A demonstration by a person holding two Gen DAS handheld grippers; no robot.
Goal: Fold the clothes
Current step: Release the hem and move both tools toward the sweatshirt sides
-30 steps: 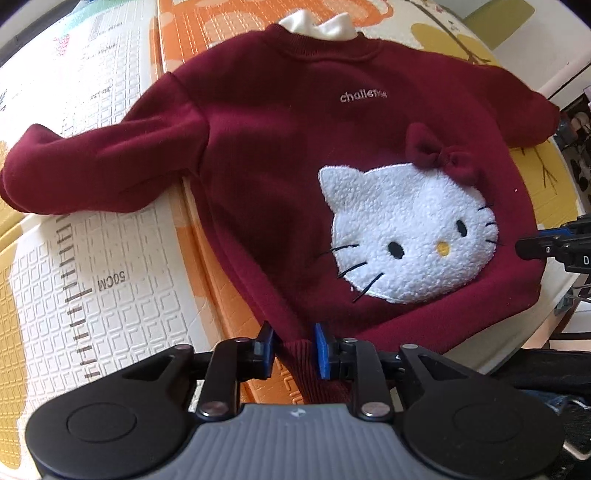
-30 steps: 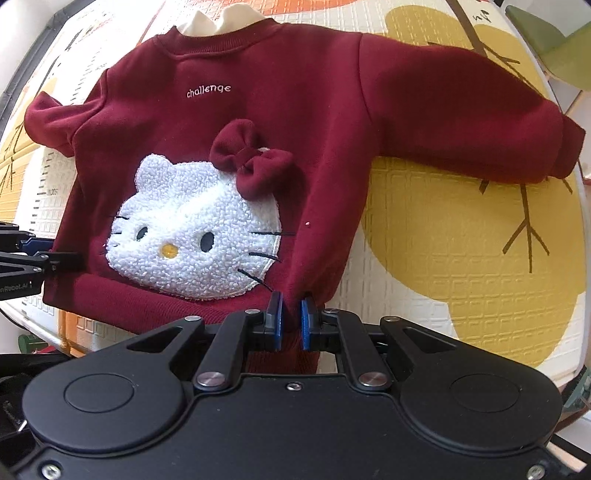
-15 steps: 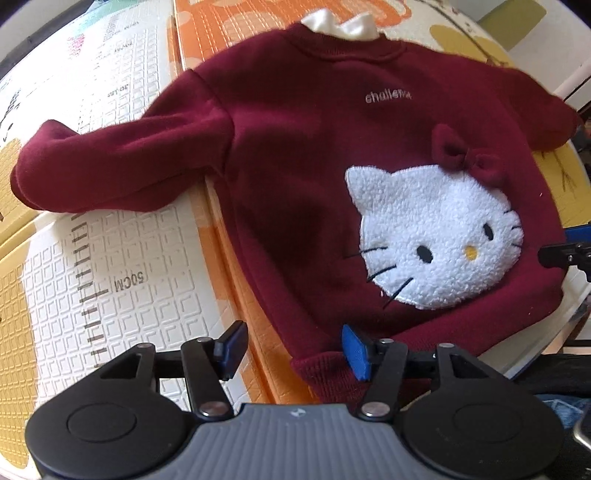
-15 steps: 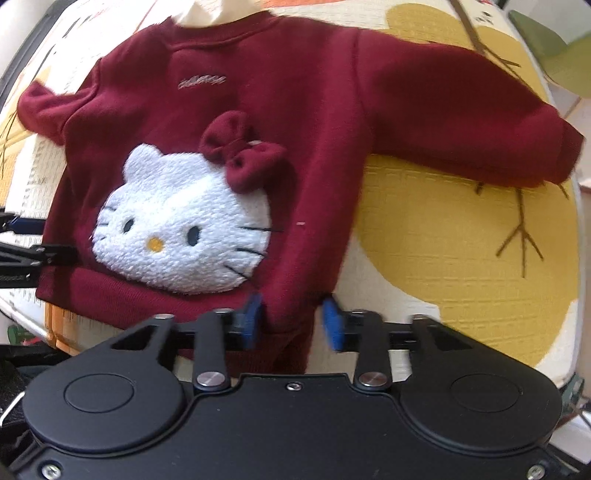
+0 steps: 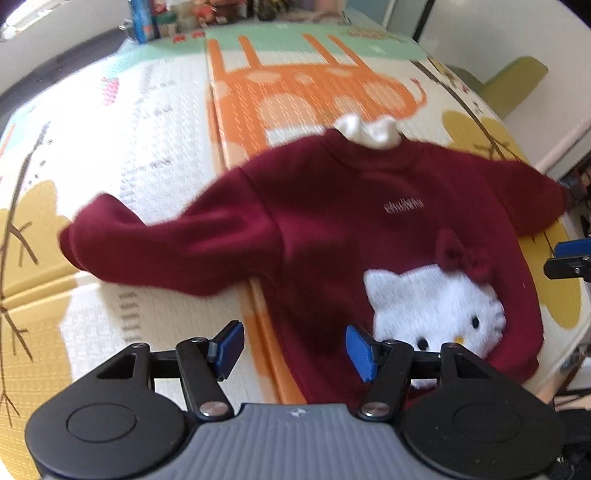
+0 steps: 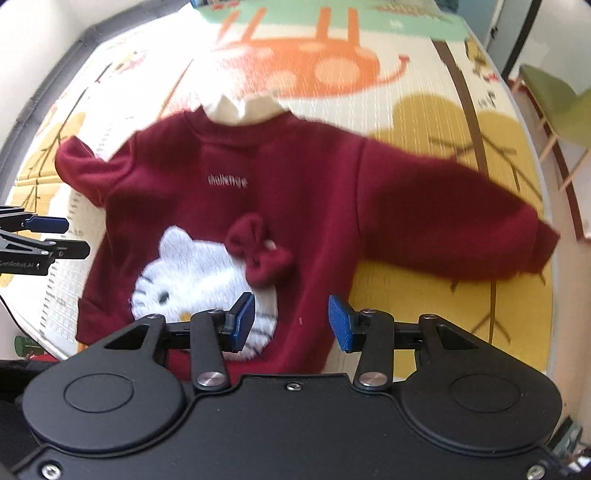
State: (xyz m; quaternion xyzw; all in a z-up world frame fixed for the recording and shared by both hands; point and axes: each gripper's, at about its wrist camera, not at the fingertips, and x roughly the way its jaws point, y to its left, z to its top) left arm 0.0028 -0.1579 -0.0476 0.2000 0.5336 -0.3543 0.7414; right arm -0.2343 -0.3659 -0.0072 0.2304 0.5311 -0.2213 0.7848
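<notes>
Both grippers have just let go of the hem. A second ago each was pinched shut on a bottom corner of the dark red fleece sweatshirt [image 5: 332, 229] with the white fluffy cat face [image 6: 199, 273]. Now the left gripper [image 5: 291, 349] shows its blue pads well apart with nothing between them, its jaws having just been opening. The right gripper [image 6: 291, 319] has also just been opening: jaws at a moderate gap, empty. Both views take in more of the mat than before, so the hands have lifted off the garment.

Position of garment: flat, front side up, on the patterned foam play mat [image 5: 155, 122]. White collar [image 6: 243, 107] at the far end, hem at the near edge of the mat. Both sleeves spread out, one to the left [image 5: 166, 251] and one to the right [image 6: 450, 221].

Judgement: spreading and straightening look finished, and no fold has been made yet. A sleeve is the likely next target.

Surroundings: a green chair [image 6: 554, 99] stands at the far right, off the mat. Small blurred items sit along the far edge [image 5: 155, 18], well apart from the sweatshirt. The raised red bow [image 6: 258, 256] on the chest adds bulk there. Nothing lies on the sweatshirt or blocks either sleeve.
</notes>
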